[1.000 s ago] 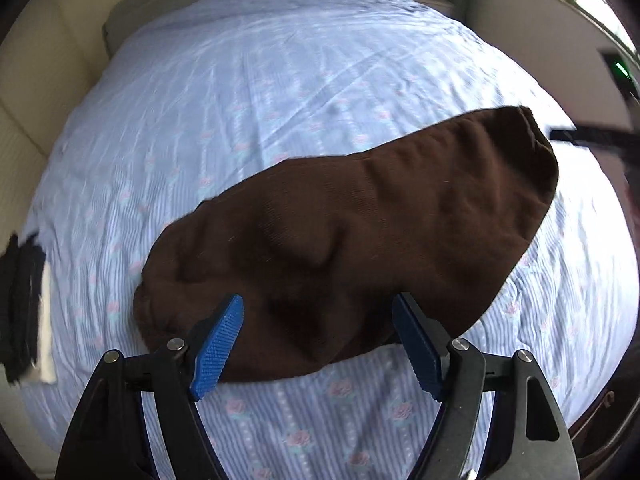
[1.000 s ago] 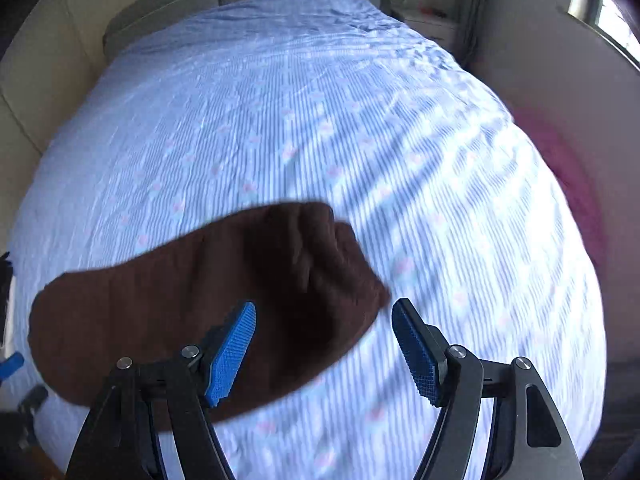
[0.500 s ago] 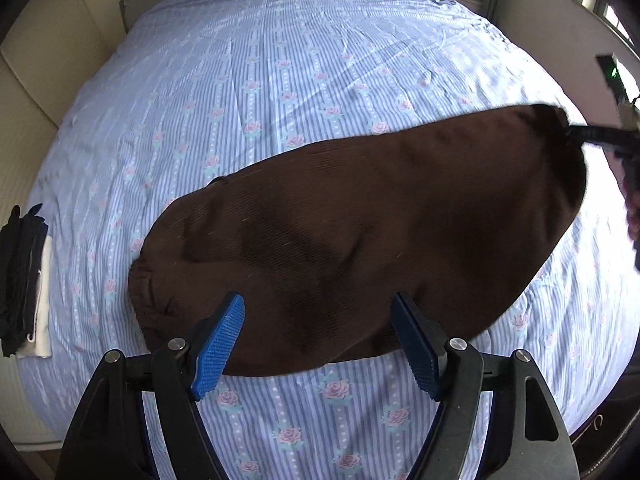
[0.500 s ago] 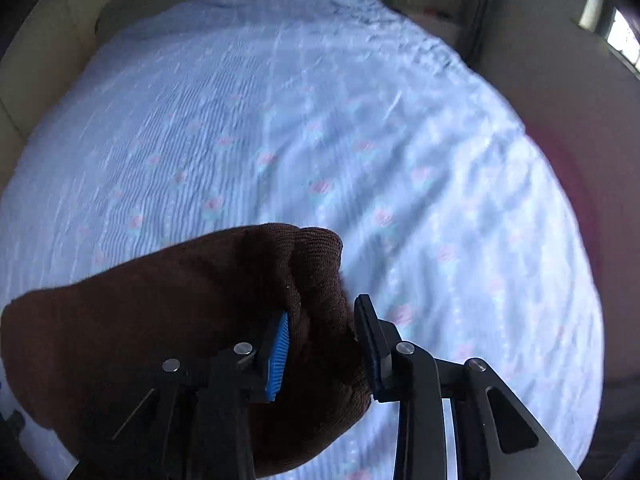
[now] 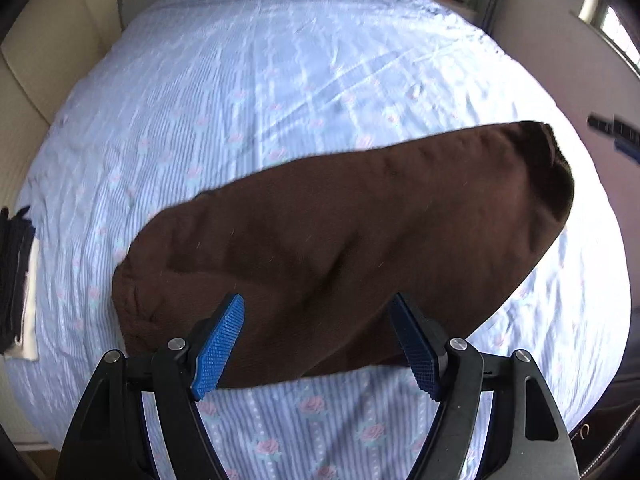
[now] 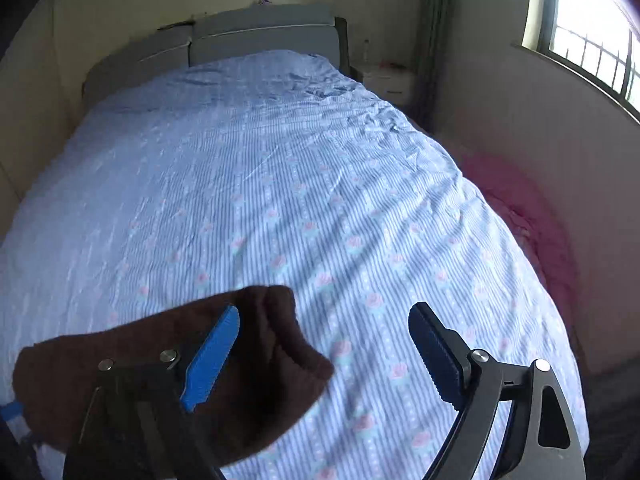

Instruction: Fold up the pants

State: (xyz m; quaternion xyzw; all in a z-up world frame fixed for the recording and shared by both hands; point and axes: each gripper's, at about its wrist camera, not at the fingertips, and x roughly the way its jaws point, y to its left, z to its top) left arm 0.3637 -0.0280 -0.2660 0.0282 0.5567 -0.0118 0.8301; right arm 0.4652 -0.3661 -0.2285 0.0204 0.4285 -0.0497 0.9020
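The dark brown pants [image 5: 344, 248] lie folded in a long bundle across the near part of the bed, running from near left to far right. My left gripper [image 5: 320, 344] is open and empty just above their near edge. In the right wrist view the right end of the pants [image 6: 256, 364] lies at the lower left. My right gripper [image 6: 324, 356] is open and empty above that end, its left finger over the cloth and its right finger over bare sheet.
The bed [image 6: 280, 184] has a blue striped sheet with pink roses. A grey headboard [image 6: 260, 36] stands at the far end. A black and white cloth pile [image 5: 16, 280] lies at the bed's left edge. A pink rug [image 6: 528, 216] and window wall are to the right.
My right gripper was shut on the pants' right end half a second ago; it has opened and lifted away. The pants now rest on the bed. My left gripper stayed open.
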